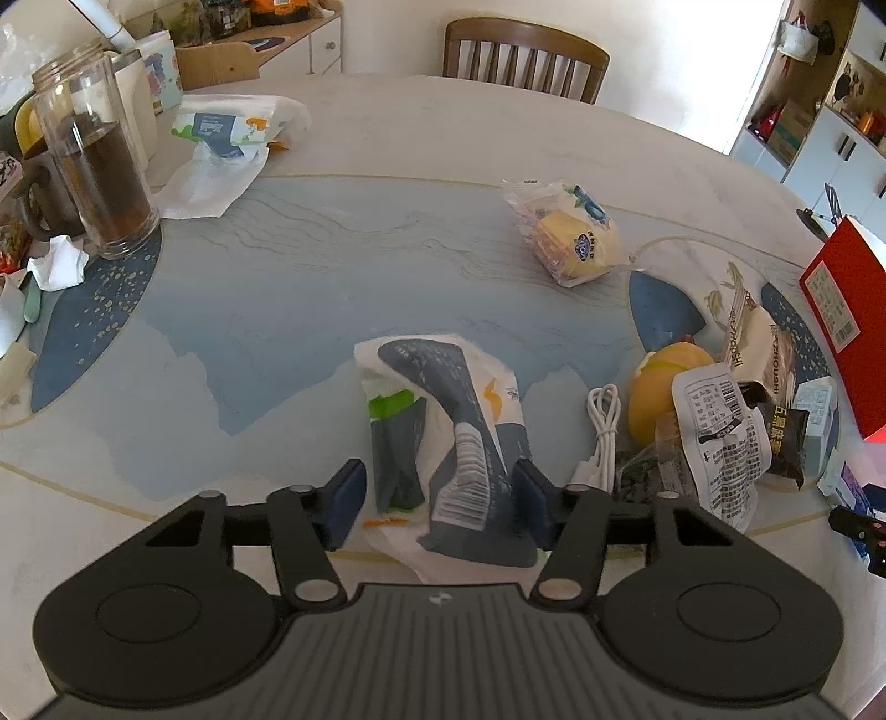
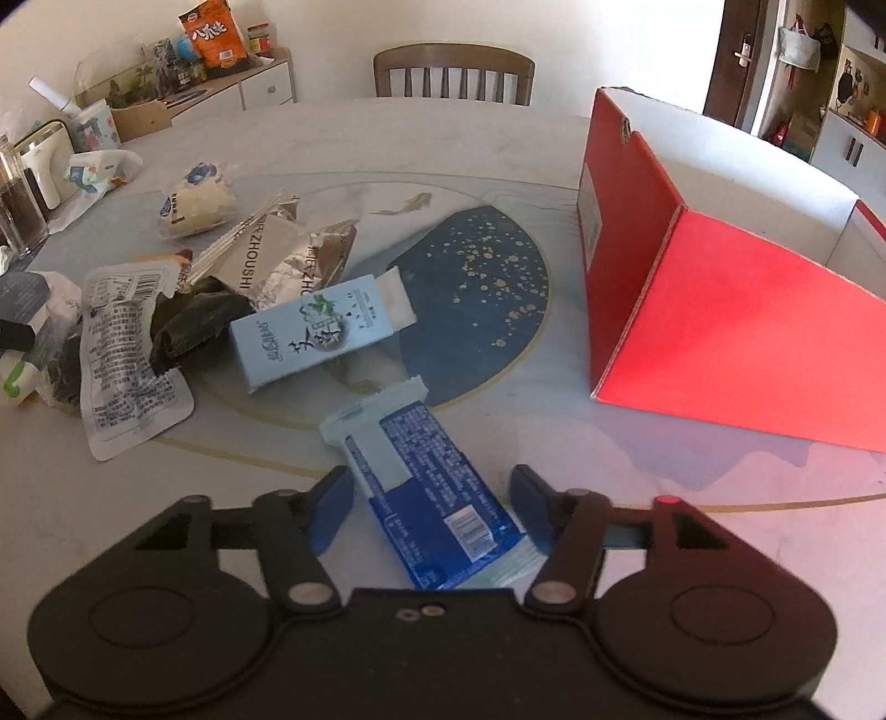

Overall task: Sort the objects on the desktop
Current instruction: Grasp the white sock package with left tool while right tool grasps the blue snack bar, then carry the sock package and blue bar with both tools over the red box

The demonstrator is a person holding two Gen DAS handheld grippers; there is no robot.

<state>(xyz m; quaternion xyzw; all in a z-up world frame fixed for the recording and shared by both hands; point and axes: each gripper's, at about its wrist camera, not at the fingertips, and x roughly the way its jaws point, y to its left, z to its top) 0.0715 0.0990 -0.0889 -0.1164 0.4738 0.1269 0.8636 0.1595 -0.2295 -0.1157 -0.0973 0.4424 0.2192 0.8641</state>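
A round table [image 1: 387,127] with a pale marbled top and a blue, gold-speckled pattern fills both views. A wooden chair [image 1: 526,52] stands at its far edge, with white cabinets and open shelving against the walls behind.

The left gripper [image 1: 440,501] has a crumpled white-and-grey tissue pack [image 1: 443,421] between its blue pads. The right-hand pad touches the wrapper, but a sliver of gap shows at the left-hand pad, so I cannot tell whether the pack is truly clamped. The right gripper [image 2: 429,507] straddles a blue sachet [image 2: 426,487] lying flat on the table; its pads stand clear of both edges, so the jaws are released. The near ends of both packs are hidden under the gripper bodies.

To the right of the sachet an open red box [image 2: 720,310] stands with its white inside showing, cut off by the picture's edge. To the left lies a heap of snack wrappers: a light blue carton [image 2: 310,338], silver packets [image 2: 277,260], a white label pouch [image 2: 122,354]. The left view adds a coiled white cable [image 1: 601,437], a yellow fruit [image 1: 659,387] half covered by wrappers, a wrapped bun [image 1: 576,235], and a glass jar [image 1: 94,160] of dark liquid at the table's left edge.
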